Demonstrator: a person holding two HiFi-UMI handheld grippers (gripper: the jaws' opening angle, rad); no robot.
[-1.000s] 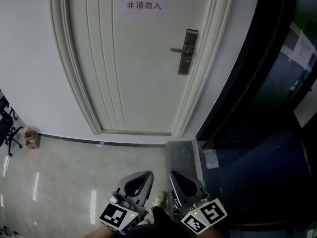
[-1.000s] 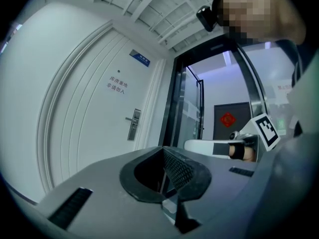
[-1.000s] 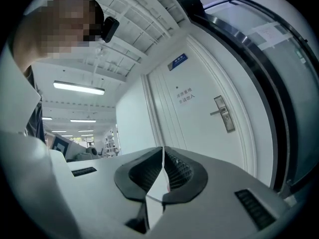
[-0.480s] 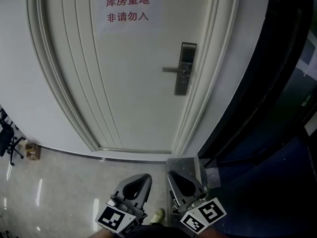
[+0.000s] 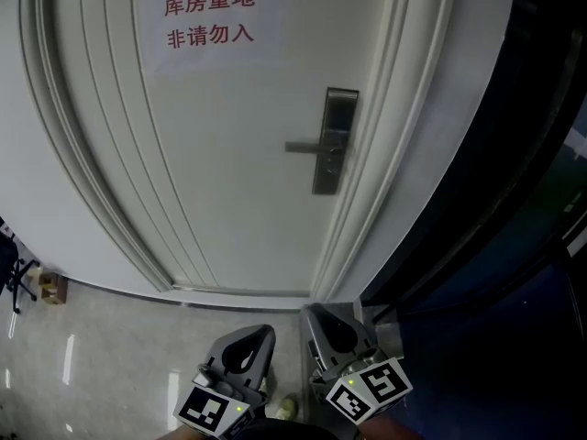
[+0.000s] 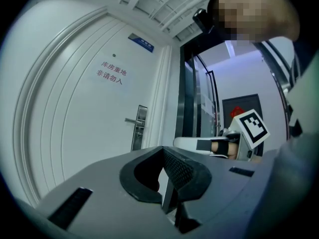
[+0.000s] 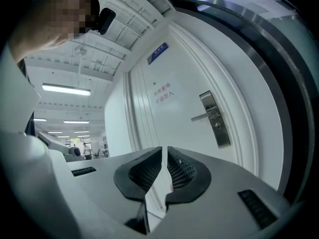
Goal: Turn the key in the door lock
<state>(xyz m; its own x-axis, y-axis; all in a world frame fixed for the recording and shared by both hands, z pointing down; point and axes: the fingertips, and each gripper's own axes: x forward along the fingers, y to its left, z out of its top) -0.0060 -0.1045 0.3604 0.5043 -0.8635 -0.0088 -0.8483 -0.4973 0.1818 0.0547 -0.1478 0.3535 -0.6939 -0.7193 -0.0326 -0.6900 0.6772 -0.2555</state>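
A white door (image 5: 211, 154) fills the head view. Its metal lock plate (image 5: 331, 140) with a lever handle (image 5: 303, 147) sits at the door's right side, and I cannot make out a key in it. My left gripper (image 5: 265, 331) and right gripper (image 5: 313, 311) hang side by side at the bottom, pointing at the door and well short of it. Both are shut with nothing between the jaws. The left gripper (image 6: 162, 148) view shows the lock plate (image 6: 140, 127) far ahead. In the right gripper (image 7: 164, 148) view the lock plate (image 7: 215, 119) is up and to the right.
A paper sign (image 5: 209, 18) with red characters hangs on the door. A dark glass partition (image 5: 514, 200) stands to the right of the door frame. A cardboard box (image 5: 50, 288) and a chair base (image 5: 14, 273) sit on the glossy tile floor (image 5: 101, 365) at left.
The door has come closer: the lock plate and sign have grown and slid down-left in the head view. Both grippers went forward with me, still shut.
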